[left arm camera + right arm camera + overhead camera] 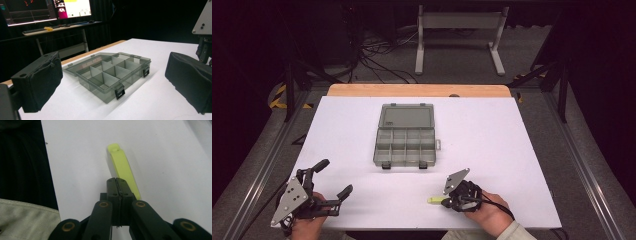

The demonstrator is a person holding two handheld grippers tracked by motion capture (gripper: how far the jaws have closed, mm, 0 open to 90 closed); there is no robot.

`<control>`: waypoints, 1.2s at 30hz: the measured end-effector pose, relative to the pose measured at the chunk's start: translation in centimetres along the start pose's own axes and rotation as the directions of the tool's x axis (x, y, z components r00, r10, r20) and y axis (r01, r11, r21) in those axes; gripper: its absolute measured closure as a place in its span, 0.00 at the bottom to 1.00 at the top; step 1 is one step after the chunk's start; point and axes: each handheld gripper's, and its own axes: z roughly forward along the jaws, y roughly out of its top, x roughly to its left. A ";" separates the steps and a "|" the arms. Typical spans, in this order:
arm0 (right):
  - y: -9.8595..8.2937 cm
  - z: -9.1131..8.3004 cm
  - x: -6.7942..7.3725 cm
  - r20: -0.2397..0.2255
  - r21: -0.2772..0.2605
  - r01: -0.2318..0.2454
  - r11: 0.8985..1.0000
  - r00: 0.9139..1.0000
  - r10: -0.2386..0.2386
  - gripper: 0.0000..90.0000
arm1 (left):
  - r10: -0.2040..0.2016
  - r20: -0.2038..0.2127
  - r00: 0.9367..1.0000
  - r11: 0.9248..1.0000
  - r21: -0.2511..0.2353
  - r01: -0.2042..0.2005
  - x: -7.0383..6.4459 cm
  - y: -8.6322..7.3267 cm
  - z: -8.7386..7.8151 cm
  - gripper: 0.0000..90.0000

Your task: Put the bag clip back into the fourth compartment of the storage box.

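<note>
Right gripper view | right gripper [117, 181] fingers closed | yellow-green stick [122, 167] just beside, ungripped

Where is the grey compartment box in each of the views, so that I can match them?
High view: the grey compartment box lies open at the middle of the white table, lid towards the far edge.
Left gripper view: the box is at the centre, between the two black jaws.
Right gripper view: it is not in this picture.
Shared landmark: the white table, seen in all views.
</note>
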 end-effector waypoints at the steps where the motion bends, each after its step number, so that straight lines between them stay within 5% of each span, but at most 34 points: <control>1: 0.0 0.0 0.0 0.000 0.000 -0.006 1.000 1.000 0.006 1.00 | 0.000 0.000 1.000 1.000 0.000 0.000 0.0 0.0 0.0 0.02; 19: 0.3 -0.6 0.5 -0.016 -0.025 0.020 0.999 1.000 -0.021 1.00 | 0.001 -0.002 1.000 1.000 -0.003 -0.001 0.0 0.0 0.0 0.02; 22: 0.5 -1.0 0.7 -0.016 -0.037 0.021 0.999 1.000 -0.022 0.94 | 0.001 -0.002 1.000 1.000 -0.003 -0.001 0.0 0.0 0.0 0.02; 27: 1.2 -1.9 0.8 0.024 -0.093 0.000 0.996 1.000 0.002 0.43 | 0.001 -0.003 1.000 1.000 -0.004 -0.001 0.0 0.0 0.0 0.02; 31: 1.8 -2.3 0.8 0.072 -0.134 0.015 0.991 0.997 -0.006 0.17 | 0.003 -0.002 1.000 1.000 -0.003 -0.003 0.0 0.0 0.0 0.02; 36: 2.3 -2.4 0.3 0.098 -0.139 0.023 0.990 0.995 -0.009 0.08 | 0.002 -0.004 1.000 1.000 -0.004 -0.002 0.1 0.0 -0.1 0.02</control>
